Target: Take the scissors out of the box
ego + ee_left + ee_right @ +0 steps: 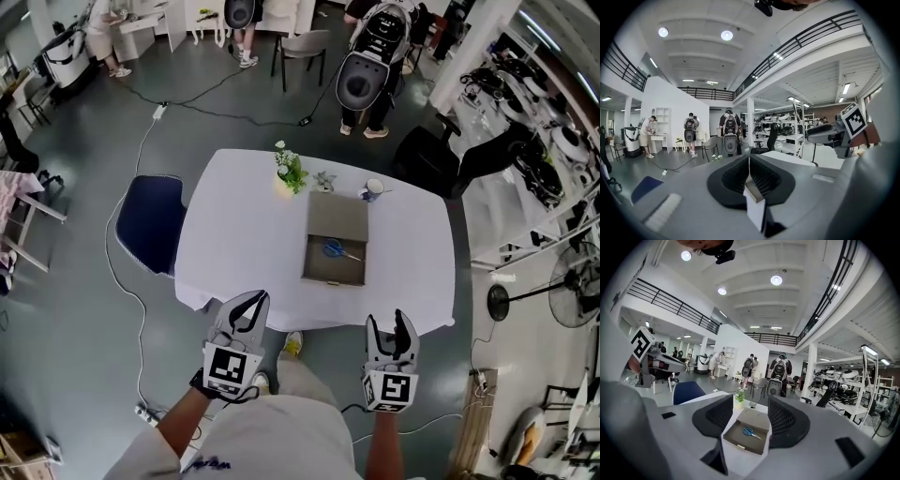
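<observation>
An open brown cardboard box (336, 225) lies on the white table (244, 234), right of its middle. Blue-handled scissors (339, 250) lie flat inside, near the box's front half. Both grippers hover in front of the table's near edge, well short of the box. My left gripper (247, 302) has its jaws together with nothing between them; in its own view the left gripper (749, 159) shows the tips meeting. My right gripper (392, 323) stands partly open and empty. Between its jaws, the right gripper (750, 405) view frames the box (754, 418) and the scissors (749, 431).
A small vase of flowers (289, 173), a small ornament (323, 180) and a cup (373, 189) stand behind the box. A blue chair (148, 223) is at the table's left. A fan (572, 291) stands at the right. People and machines are far behind.
</observation>
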Demonstrator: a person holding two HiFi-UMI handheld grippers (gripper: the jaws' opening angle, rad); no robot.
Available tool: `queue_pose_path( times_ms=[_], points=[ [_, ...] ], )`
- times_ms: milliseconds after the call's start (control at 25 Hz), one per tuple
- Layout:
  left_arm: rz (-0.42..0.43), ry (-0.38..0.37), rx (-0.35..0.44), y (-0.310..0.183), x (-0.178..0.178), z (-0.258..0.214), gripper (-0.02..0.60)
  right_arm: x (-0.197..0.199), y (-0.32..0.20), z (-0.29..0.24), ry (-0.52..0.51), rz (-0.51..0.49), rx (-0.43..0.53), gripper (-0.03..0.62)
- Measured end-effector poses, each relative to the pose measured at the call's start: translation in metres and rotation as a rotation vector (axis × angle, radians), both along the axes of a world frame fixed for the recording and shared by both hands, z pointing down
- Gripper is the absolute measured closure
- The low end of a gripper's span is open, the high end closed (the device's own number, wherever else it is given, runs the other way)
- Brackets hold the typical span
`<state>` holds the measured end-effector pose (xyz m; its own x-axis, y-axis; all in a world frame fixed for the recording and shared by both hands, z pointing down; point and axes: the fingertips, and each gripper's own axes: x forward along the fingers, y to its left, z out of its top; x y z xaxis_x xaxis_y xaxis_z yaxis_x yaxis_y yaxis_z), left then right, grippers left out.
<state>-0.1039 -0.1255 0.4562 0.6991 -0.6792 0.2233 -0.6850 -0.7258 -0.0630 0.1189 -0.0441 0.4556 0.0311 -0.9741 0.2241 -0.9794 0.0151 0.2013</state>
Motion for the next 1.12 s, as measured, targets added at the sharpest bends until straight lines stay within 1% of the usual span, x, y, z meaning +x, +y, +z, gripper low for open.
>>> queue_pose_path(
  times_ms=[120, 280, 400, 520, 640, 800, 880, 1040, 1120],
  points=[
    [0.002, -0.016, 0.003, -0.026, 0.024, -0.004, 0.575, 0.017, -0.037, 0.002, -0.004, -0.03, -0.003, 0.368],
    [-0.002, -0.026, -0.001, -0.06, 0.056, -0.005, 0.577, 0.037, -0.073, 0.013, -0.023, -0.062, -0.019, 0.379],
    [-0.006, -0.04, -0.013, -0.081, 0.078, -0.001, 0.577, 0.054, -0.094, 0.025, -0.033, -0.072, -0.052, 0.388],
    [0.001, -0.068, -0.016, -0.097, 0.099, 0.007, 0.578, 0.072, -0.11, 0.042, -0.05, -0.069, -0.1, 0.418],
    [0.001, -0.079, -0.024, -0.109, 0.114, 0.011, 0.578, 0.088, -0.124, 0.056, -0.054, -0.08, -0.13, 0.419],
    [-0.037, -0.076, -0.052, -0.126, 0.122, 0.021, 0.578, 0.1, -0.145, 0.073, -0.043, -0.111, -0.17, 0.421],
    [-0.046, -0.091, -0.062, -0.131, 0.123, 0.03, 0.578, 0.1, -0.155, 0.088, -0.023, -0.14, -0.201, 0.421],
    [-0.059, -0.104, -0.069, -0.136, 0.122, 0.042, 0.578, 0.089, -0.174, 0.122, 0.048, -0.224, -0.287, 0.422],
    [-0.067, -0.103, -0.082, -0.137, 0.12, 0.047, 0.579, 0.082, -0.18, 0.136, 0.061, -0.263, -0.322, 0.424]
  ],
)
